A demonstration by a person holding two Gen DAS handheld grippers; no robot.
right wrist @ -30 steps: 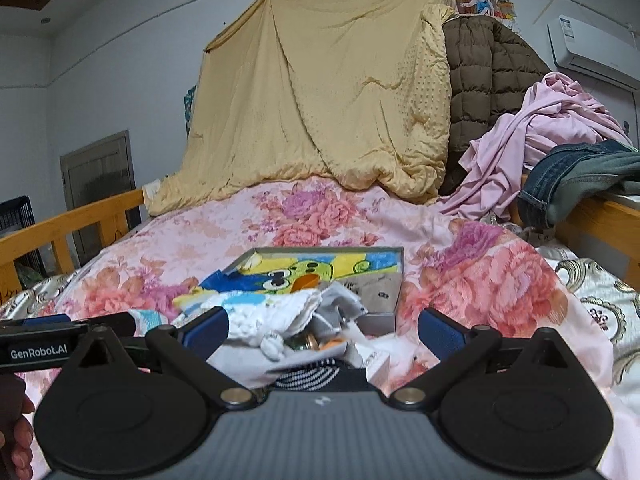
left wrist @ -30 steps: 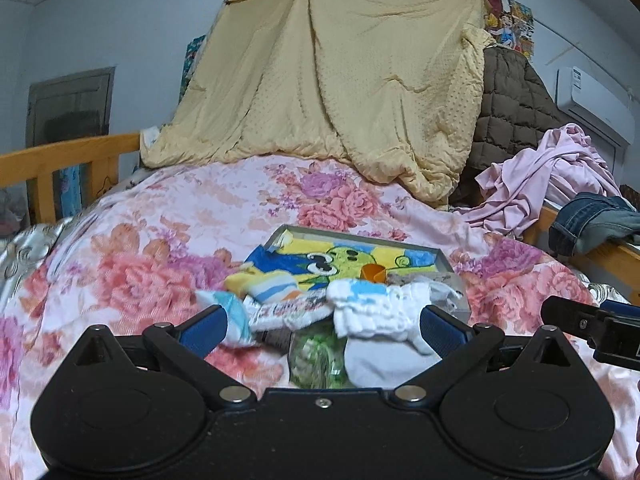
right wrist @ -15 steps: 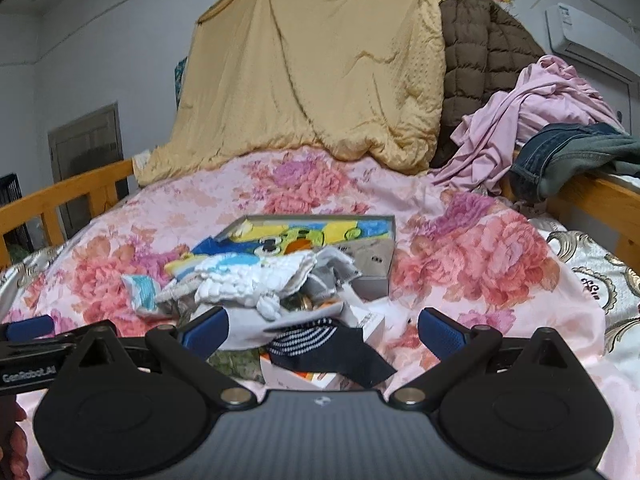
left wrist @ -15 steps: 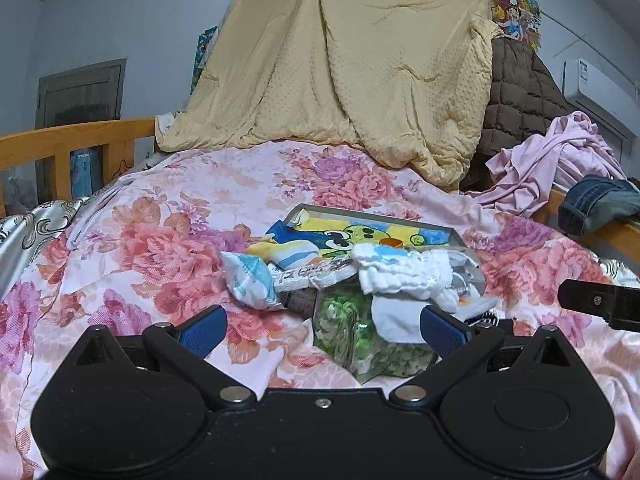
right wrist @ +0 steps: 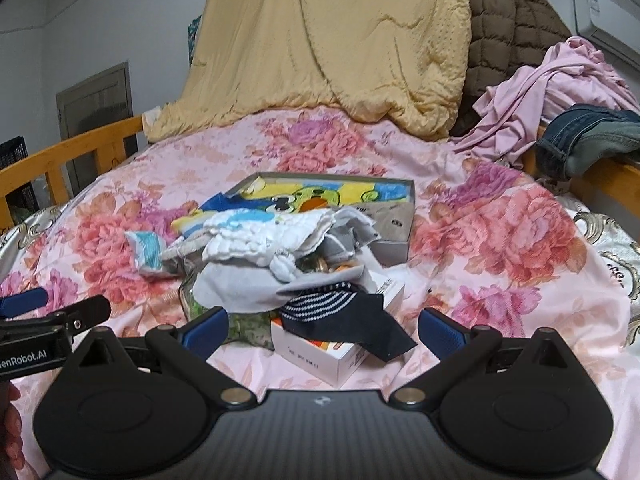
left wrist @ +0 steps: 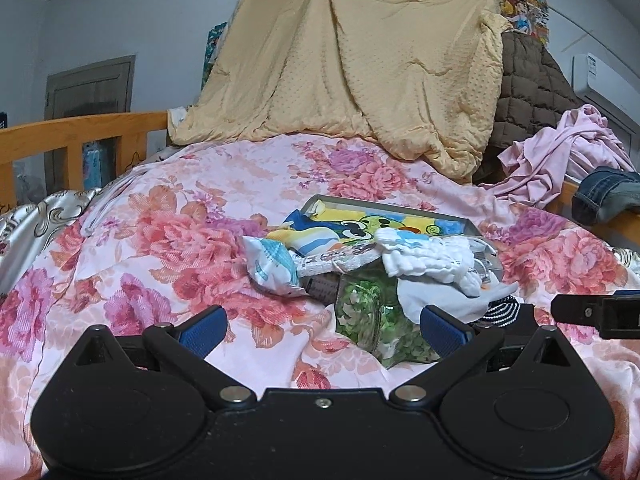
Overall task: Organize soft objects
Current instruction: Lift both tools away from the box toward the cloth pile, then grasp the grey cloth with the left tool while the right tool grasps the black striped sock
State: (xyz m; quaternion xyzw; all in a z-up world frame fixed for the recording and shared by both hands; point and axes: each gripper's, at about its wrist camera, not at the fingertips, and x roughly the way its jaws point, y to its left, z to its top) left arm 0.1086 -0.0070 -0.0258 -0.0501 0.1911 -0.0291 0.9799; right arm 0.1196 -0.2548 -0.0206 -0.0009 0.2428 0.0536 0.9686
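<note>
Both grippers have drawn back from the pile of soft cloths (right wrist: 264, 256) on the floral bedspread (left wrist: 168, 248), left gripper (left wrist: 322, 326) and right gripper (right wrist: 322, 326) spread wide, empty.

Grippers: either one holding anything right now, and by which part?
Nothing held. Left gripper and right gripper are both open, fingers apart and empty, short of the sock pile on the floral bedspread.

Illumination is dim, diffuse and cool, with no visible source and only soft shadows. Fisheye distortion bends the orange wooden bed rail (left wrist: 80, 136) and darkens the frame corners. The left wrist view is sharp; the right wrist view shows slight motion blur throughout.
</note>
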